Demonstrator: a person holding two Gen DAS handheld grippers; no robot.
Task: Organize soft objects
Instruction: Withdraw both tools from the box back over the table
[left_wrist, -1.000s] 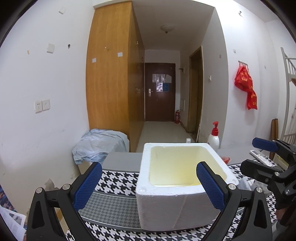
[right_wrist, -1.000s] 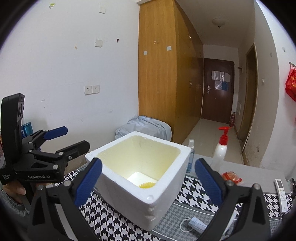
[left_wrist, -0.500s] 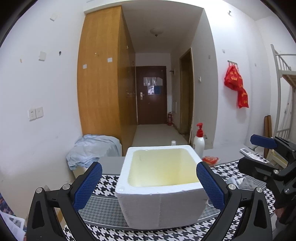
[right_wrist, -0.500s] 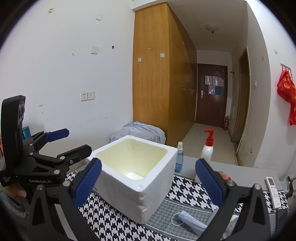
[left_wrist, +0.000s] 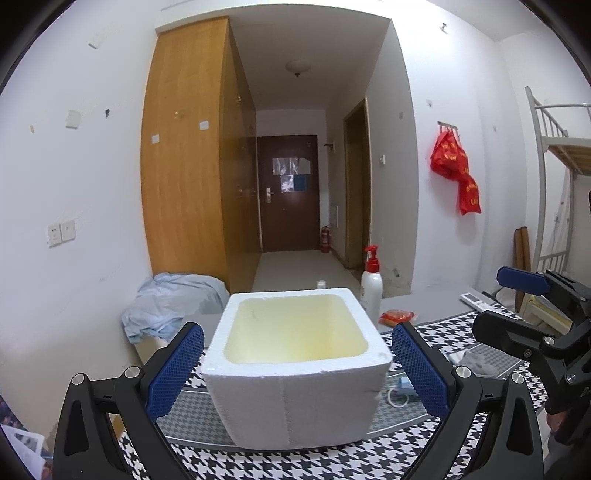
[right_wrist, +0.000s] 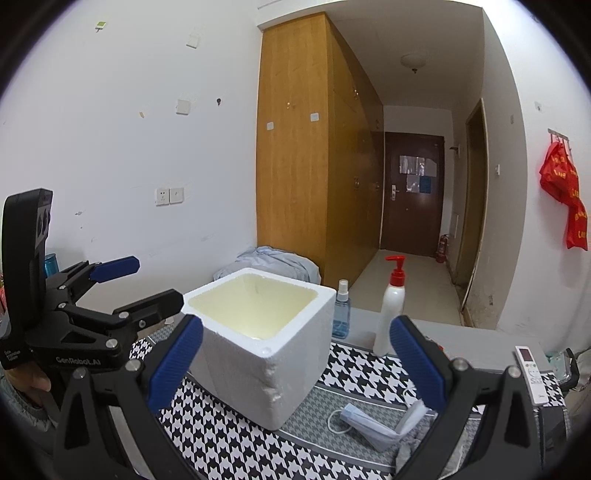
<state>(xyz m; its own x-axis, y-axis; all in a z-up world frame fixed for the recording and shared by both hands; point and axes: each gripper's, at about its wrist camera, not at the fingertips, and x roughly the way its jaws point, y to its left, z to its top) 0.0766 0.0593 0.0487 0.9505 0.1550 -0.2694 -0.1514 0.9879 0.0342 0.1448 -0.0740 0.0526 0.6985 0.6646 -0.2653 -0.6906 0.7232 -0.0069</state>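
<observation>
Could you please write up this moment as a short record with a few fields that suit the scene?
container: white foam box, open top, upright on the houndstooth cloth
soft item in view: blue face mask, on the cloth right of the box
behind box: small spray bottle, pump bottle
other: remote control at the right edge
left gripper: open, empty
right gripper: open, empty
box contents: cannot tell
</observation>
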